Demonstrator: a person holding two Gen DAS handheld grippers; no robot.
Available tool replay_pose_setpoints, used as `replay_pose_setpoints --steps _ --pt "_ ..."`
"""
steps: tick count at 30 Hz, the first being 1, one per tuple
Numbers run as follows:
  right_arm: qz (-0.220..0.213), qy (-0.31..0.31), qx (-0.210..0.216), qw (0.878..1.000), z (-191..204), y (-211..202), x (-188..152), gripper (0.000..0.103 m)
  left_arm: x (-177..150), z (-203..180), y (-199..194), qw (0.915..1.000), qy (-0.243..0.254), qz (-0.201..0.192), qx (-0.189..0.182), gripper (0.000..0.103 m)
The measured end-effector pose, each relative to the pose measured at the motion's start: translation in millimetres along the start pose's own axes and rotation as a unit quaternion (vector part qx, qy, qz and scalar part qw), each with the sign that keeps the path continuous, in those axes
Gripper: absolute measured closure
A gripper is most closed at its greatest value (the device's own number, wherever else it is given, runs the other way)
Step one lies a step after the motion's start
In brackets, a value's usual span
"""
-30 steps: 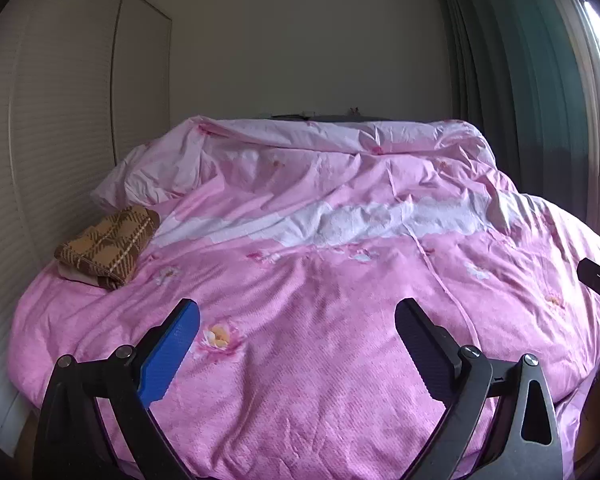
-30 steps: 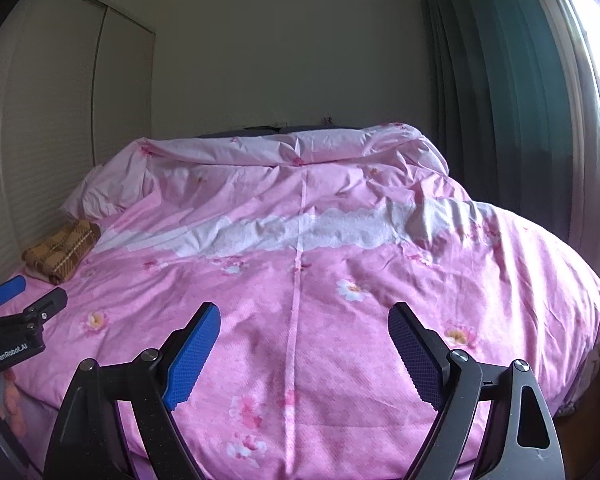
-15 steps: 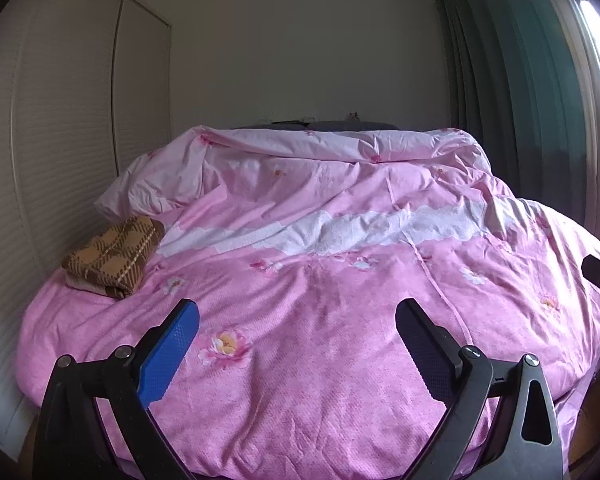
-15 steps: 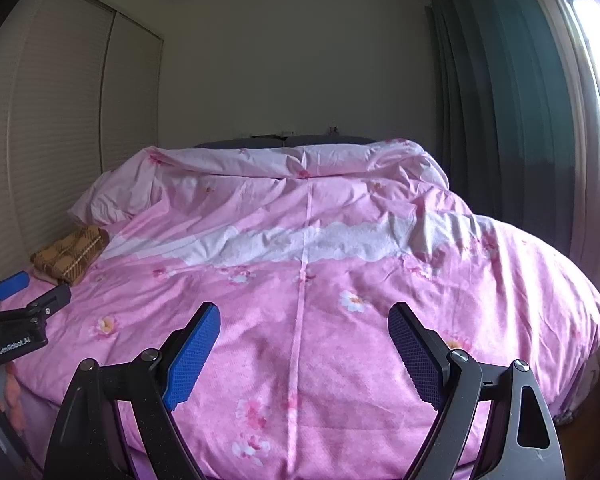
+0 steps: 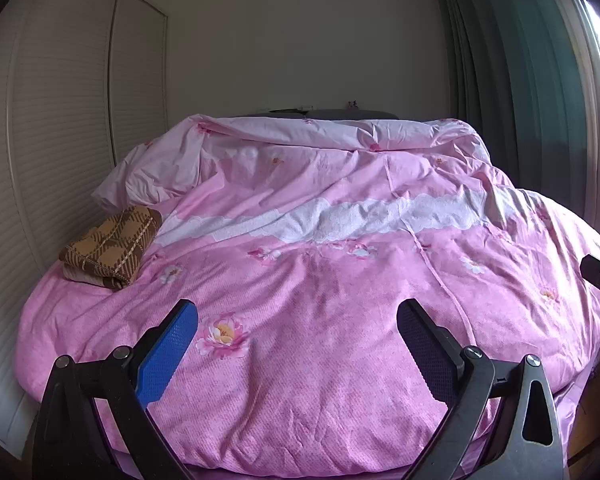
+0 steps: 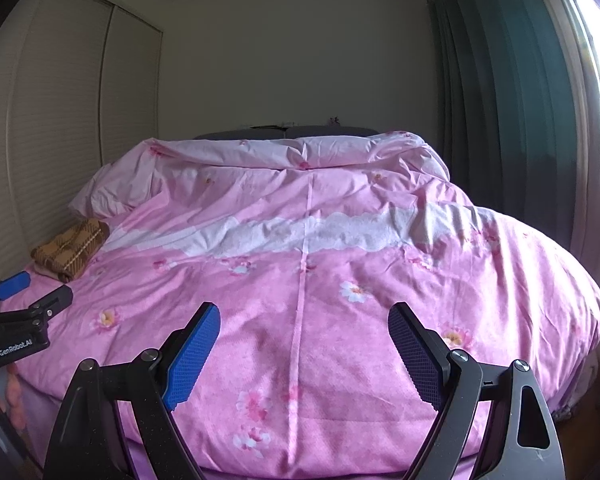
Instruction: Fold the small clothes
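A folded brown plaid garment (image 5: 110,248) lies at the left edge of the bed, next to the pillow; the right wrist view shows that garment (image 6: 70,250) too. My left gripper (image 5: 298,312) stands open above the foot of the bed, with nothing between its blue pads. My right gripper (image 6: 304,316) is also open and holds nothing, hovering over the near middle of the pink cover. Both are well short of the garment. The left gripper (image 6: 36,292) shows from the side at the left edge of the right wrist view.
A pink floral duvet (image 5: 340,280) covers the whole bed. A pale pink pillow (image 5: 156,176) sits at the back left. White louvred wardrobe doors (image 5: 60,140) run along the left, and dark green curtains (image 5: 520,100) hang on the right by a window.
Both views have drawn back and tilted up slightly, so the bed sits lower in the frames. Both grippers stay open as before.
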State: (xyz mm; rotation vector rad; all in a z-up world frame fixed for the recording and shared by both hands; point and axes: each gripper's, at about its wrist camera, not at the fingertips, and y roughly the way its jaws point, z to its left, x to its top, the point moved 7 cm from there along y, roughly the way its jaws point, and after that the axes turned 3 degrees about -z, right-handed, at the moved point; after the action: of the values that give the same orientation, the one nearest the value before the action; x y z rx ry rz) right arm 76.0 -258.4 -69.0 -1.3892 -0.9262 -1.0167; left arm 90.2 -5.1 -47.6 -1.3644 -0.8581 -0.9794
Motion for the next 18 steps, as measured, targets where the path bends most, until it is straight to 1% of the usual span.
replay_pose_setpoints --steps 18 --pt "0.001 0.001 0.002 1.000 -0.2 3.7 0.3 0.016 -1.7 -2.3 0.0 1.0000 0.000 -0.001 -0.001 0.001"
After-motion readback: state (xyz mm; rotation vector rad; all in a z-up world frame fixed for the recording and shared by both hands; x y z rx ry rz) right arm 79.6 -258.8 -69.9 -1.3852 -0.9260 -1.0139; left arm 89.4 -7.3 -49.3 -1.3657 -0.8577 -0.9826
